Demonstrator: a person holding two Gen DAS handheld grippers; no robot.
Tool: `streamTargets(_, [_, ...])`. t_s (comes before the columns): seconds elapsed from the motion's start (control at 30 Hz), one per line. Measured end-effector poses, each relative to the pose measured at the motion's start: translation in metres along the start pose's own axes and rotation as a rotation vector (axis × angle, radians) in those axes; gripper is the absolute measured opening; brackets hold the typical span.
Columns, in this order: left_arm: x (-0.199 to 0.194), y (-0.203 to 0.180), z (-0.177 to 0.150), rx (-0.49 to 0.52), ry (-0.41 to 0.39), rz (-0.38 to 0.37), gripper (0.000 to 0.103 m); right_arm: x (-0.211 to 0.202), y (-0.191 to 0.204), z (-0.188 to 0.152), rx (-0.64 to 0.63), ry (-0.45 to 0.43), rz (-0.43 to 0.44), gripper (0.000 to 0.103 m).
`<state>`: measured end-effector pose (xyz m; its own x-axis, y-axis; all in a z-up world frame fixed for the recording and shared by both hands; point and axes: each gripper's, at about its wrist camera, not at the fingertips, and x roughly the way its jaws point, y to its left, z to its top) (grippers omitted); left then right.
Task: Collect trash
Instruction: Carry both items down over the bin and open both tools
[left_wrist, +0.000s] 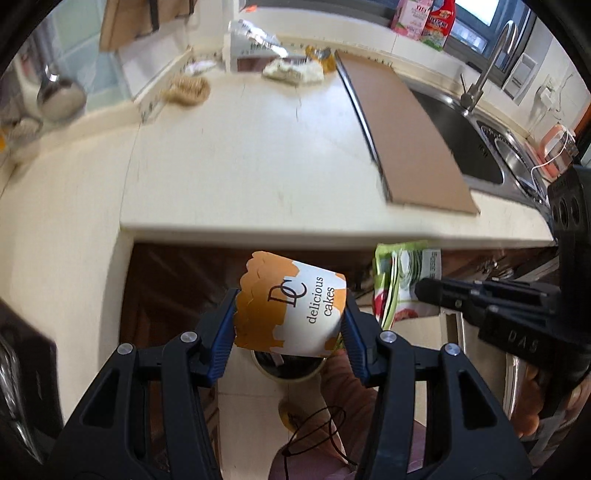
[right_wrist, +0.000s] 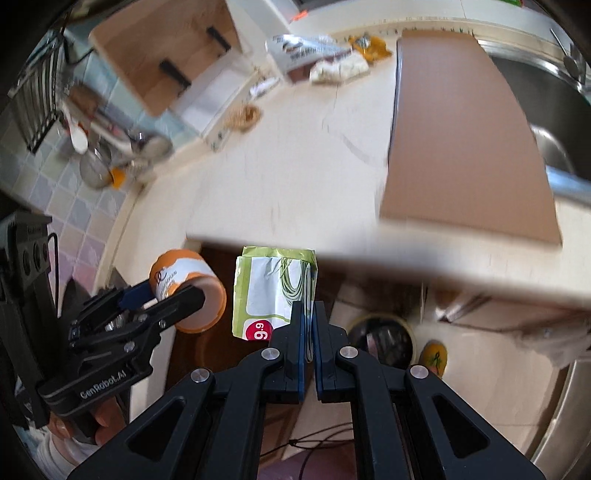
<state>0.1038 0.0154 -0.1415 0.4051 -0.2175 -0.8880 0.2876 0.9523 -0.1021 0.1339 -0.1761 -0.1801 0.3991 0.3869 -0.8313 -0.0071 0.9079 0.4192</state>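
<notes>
Lying on its side between the blue ribbed pads of the left gripper (left_wrist: 290, 321), a paper cake cup (left_wrist: 291, 304) (orange scalloped band, white label reading "delicious cakes") hangs below the cream countertop (left_wrist: 240, 155) edge, above a round bin (left_wrist: 286, 369). The right gripper (right_wrist: 309, 332) pinches a crumpled green-and-white wrapper (right_wrist: 269, 291), jaws nearly together. A flat brown cutting board (left_wrist: 402, 125) lies beside the steel sink (left_wrist: 476, 144).

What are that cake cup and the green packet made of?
The cake cup looks like matte printed paper: scalloped edge, no shine. The green packet seems a thin glossy plastic or foil wrapper, judging by its sharp creases and folds, though I can't be sure.
</notes>
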Motion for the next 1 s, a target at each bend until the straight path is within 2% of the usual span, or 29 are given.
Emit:
streamTargets(0.13, [0.019,-0.002,-0.031,-0.015,0.027,0.019,0.049,0.017,-0.004,-0.044,-0.007,0.054,-0.017,0.004])
streamTargets(0.23, [0.04,-0.001,-0.045,-0.043,0.064,0.006,0.049,0.035,-0.012,-0.072,-0.005,0.096,-0.034,0.004])
streamTargets(0.43, [0.106,0.007,-0.078,-0.12,0.128,-0.001,0.049,0.078,-0.032,-0.118,-0.027,0.154,-0.083,0.004])
streamTargets(0.83, [0.275,0.02,-0.148,-0.22,0.217,0.012,0.05,0.231,-0.097,-0.173,-0.095,0.257,-0.15,0.004])
streamTargets(1.0, [0.324,0.043,-0.164,-0.31,0.26,-0.011,0.052,0.294,-0.108,-0.192,-0.139,0.306,-0.155,0.007])
